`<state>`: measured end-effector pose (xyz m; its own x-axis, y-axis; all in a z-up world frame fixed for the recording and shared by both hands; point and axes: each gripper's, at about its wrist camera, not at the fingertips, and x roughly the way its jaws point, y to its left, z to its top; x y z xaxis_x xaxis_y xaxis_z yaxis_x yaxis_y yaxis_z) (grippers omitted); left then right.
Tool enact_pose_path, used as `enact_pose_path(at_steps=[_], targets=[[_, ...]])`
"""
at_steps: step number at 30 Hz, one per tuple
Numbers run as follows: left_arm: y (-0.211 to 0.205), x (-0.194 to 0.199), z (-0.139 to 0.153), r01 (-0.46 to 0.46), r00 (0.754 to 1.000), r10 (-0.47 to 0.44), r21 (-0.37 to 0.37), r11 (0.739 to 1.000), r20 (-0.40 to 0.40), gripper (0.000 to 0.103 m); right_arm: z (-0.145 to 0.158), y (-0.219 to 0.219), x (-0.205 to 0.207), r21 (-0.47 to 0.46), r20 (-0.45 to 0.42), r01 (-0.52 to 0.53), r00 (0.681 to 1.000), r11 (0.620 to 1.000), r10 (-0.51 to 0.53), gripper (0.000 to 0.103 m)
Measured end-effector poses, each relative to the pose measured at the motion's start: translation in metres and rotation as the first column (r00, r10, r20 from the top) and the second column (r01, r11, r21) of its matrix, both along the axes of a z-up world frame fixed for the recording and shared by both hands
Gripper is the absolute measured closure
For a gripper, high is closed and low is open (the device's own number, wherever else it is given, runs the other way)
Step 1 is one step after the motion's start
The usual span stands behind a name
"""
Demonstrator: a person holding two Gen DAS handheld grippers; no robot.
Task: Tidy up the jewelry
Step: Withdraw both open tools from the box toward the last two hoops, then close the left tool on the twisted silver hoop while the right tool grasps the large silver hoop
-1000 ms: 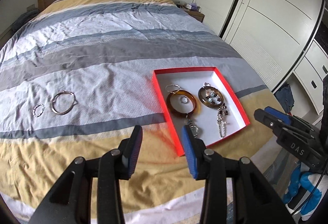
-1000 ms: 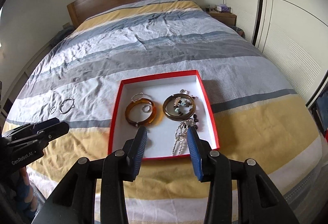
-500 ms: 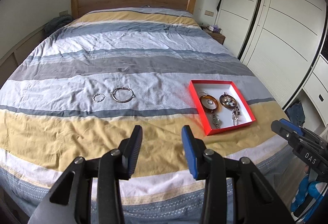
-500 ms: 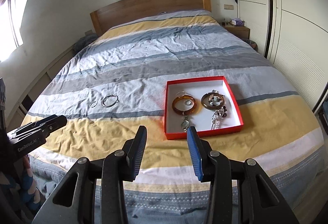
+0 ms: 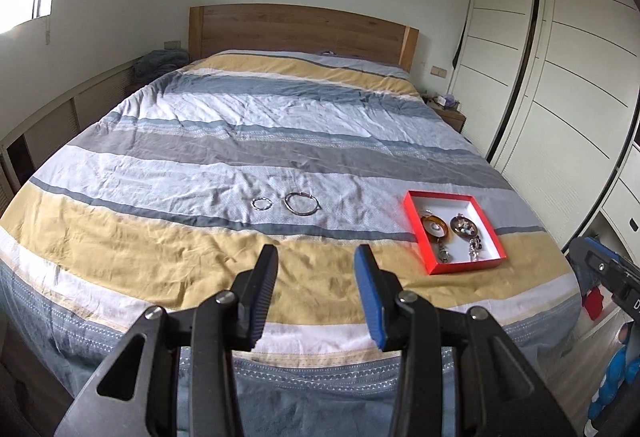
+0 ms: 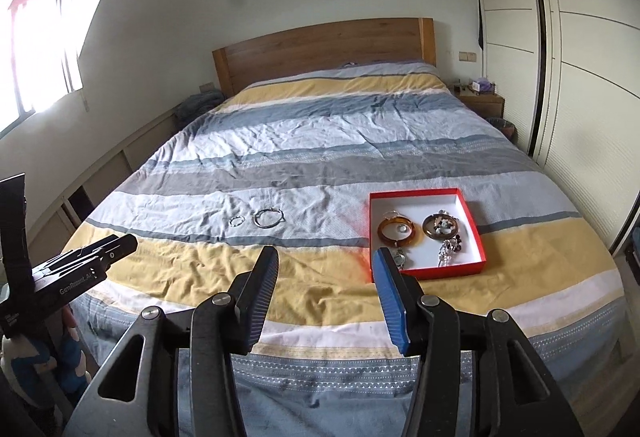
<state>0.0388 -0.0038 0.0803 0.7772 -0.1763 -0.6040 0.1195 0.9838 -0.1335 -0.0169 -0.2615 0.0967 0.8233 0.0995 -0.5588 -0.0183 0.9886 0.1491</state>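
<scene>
A red box [image 5: 442, 269] [image 6: 478, 233] with a white floor lies on the striped bed. It holds an amber bangle [image 5: 435, 228] [image 6: 397, 231], a dark bangle [image 5: 463, 227] [image 6: 440, 227], a watch and beaded pieces. A silver bangle [image 5: 302, 203] [image 6: 268, 217] and a small silver ring [image 5: 261, 203] [image 6: 236, 221] lie loose on the quilt to the left of the box. My left gripper [image 5: 316, 273] and right gripper [image 6: 325, 277] are open and empty, held back beyond the foot of the bed.
The bed has a wooden headboard [image 5: 304, 29]. White wardrobe doors [image 5: 560, 77] line the right wall. A nightstand [image 6: 480, 101] stands at the far right. A low cabinet [image 5: 60, 117] runs along the left wall under a window.
Both grippers have pulled back and up from over the bed to beyond its foot. The jewelry and box now look small and far. Nothing on the bed has moved.
</scene>
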Motion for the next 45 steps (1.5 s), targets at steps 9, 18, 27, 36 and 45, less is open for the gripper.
enact_pose_path(at_steps=[9,18,27,36,45], targets=[[0.025,-0.011,0.007,-0.042,0.999,0.042,0.003,0.999,0.014,0.065,0.022,0.022,-0.018,-0.021,0.056,-0.052,0.997,0.998,0.053,0.054],[0.048,0.007,-0.004,-0.099,0.995,0.099,-0.004,0.995,-0.021,0.065,0.021,0.040,-0.003,-0.047,0.055,-0.107,0.992,0.993,0.110,0.054],[0.069,0.047,-0.046,-0.159,0.982,0.159,0.016,0.987,-0.098,0.065,-0.010,0.048,0.042,-0.008,-0.009,-0.148,0.989,0.989,0.148,0.054],[0.087,0.101,-0.083,-0.169,0.970,0.170,0.020,0.985,-0.173,0.065,-0.052,0.052,0.112,0.005,-0.110,-0.190,0.976,0.982,0.189,0.054],[0.081,0.176,-0.115,-0.133,0.964,0.131,0.007,0.991,-0.230,0.065,-0.101,0.056,0.197,0.024,-0.218,-0.243,0.945,0.970,0.242,0.055]])
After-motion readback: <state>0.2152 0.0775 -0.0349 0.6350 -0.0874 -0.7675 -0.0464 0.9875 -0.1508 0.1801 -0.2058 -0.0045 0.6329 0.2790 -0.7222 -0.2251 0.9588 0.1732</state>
